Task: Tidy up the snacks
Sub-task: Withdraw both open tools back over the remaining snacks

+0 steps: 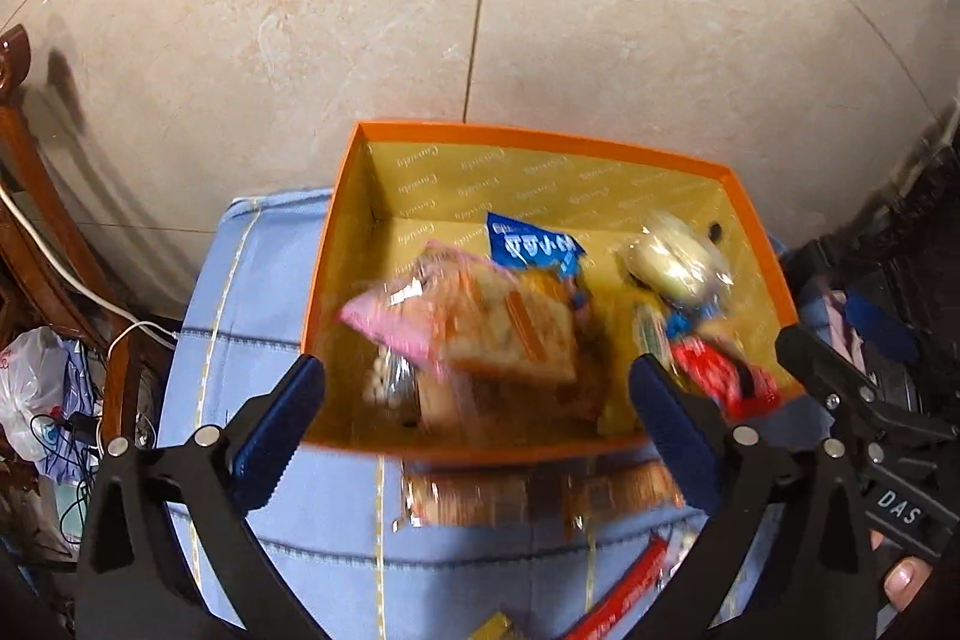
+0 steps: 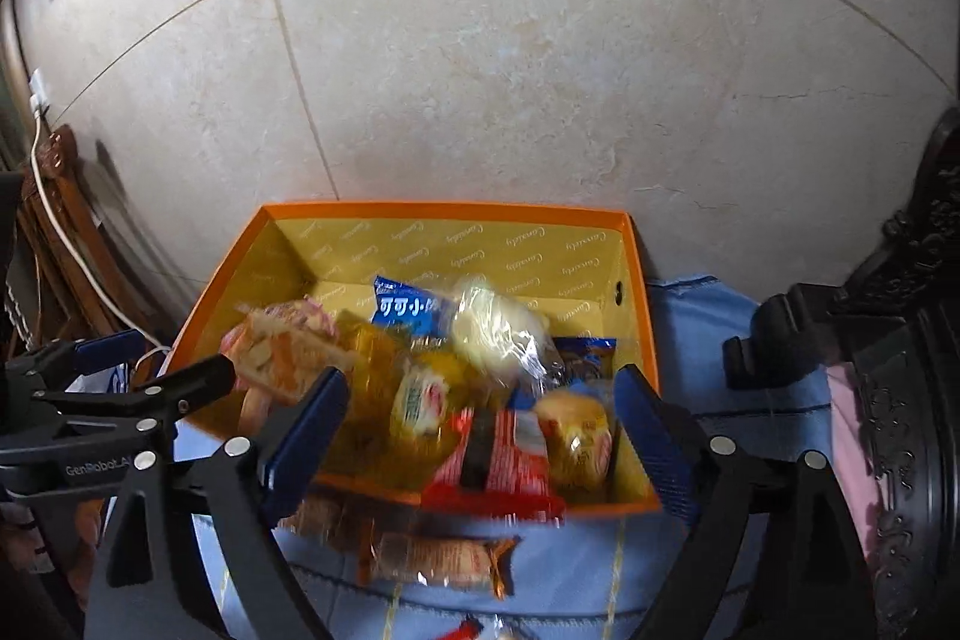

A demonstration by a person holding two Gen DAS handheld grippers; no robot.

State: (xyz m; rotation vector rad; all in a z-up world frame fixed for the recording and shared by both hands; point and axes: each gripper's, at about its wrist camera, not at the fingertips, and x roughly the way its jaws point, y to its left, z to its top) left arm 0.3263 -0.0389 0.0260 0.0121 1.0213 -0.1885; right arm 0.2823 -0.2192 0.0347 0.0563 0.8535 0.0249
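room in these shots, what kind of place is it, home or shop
Most likely a lived-in home. An orange box of mixed snacks sits on a blue cloth against a marble-tiled wall, with a carved wooden chair and a trailing white cable beside it.

Readable lettering on the tongs and the box

"DAS" stands in white on the right tongs [image 1: 898,507] body; "GenRobot.A", cut off, on the left tongs [image 2: 96,468] body. The orange box [image 2: 420,209] has a script word repeated across its yellow lining, too small to read surely.

A white cable [image 1: 72,280] trails past the wooden chair [image 1: 36,196] beside a plastic bag [image 1: 30,388].
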